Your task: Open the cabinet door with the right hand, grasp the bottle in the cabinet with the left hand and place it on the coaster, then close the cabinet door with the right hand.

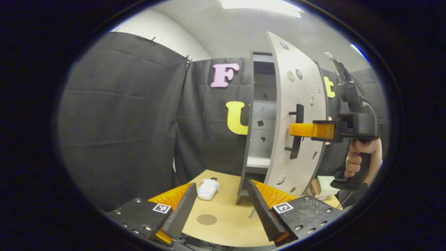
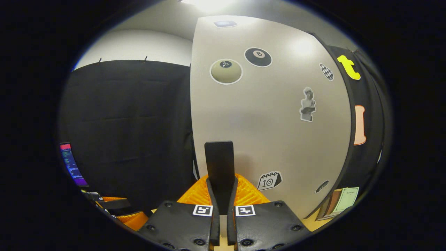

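The grey cabinet [image 1: 259,164] stands at the back of the wooden table [image 1: 230,226], its sticker-covered door [image 1: 301,87] swung partly open. My right gripper [image 2: 222,181] is shut on the door's black handle [image 2: 219,157]. In the left gripper view that right gripper [image 1: 306,130] grips the handle [image 1: 299,111] from the right. My left gripper [image 1: 222,183] hovers open and empty over the table. A small white bottle [image 1: 208,189] rests on the table left of the cabinet. The round brown coaster [image 1: 206,219] lies nearer, between my fingers. The visible shelves hold no bottle.
A person's hand [image 1: 362,157] holds the right gripper's grip. Books and a pale box [image 1: 324,184] sit to the right of the cabinet, behind the door [image 2: 271,122]. A lit screen [image 2: 71,164] stands at the far left of the right gripper view.
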`<control>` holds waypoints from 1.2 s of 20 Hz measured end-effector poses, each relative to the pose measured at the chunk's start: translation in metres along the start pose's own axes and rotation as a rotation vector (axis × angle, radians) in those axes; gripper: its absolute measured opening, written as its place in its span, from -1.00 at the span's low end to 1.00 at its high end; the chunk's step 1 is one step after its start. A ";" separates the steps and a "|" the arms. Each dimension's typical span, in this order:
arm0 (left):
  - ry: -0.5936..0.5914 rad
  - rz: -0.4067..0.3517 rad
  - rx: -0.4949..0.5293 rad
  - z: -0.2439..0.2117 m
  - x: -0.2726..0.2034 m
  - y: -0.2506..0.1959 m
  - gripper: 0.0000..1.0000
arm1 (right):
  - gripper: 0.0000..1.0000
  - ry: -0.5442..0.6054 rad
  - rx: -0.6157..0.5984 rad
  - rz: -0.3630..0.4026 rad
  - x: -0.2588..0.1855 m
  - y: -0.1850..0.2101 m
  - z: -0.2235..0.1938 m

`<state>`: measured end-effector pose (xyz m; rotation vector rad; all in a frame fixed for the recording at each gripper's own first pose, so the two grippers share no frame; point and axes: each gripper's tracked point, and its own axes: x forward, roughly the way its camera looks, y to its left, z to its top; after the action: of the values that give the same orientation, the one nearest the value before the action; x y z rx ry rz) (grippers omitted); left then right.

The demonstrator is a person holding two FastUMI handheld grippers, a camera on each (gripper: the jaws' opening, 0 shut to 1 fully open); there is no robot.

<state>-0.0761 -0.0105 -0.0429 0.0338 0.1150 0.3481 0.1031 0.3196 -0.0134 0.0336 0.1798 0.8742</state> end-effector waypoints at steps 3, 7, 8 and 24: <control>-0.001 -0.008 -0.001 0.000 0.012 -0.004 0.76 | -0.81 0.000 0.006 0.013 -0.008 -0.004 -0.002; -0.002 -0.011 0.005 0.004 0.037 -0.009 0.80 | -0.81 -0.009 0.022 0.015 -0.018 -0.012 -0.003; 0.005 -0.006 -0.003 0.004 0.044 -0.010 0.76 | -0.85 -0.011 0.028 0.020 -0.020 -0.015 -0.003; 0.010 -0.138 -0.108 0.014 0.116 -0.033 0.77 | -0.82 -0.028 0.059 -0.205 -0.072 -0.075 -0.002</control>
<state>0.0455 -0.0021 -0.0427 -0.0826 0.1080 0.2161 0.1144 0.2157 -0.0132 0.0805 0.1797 0.6639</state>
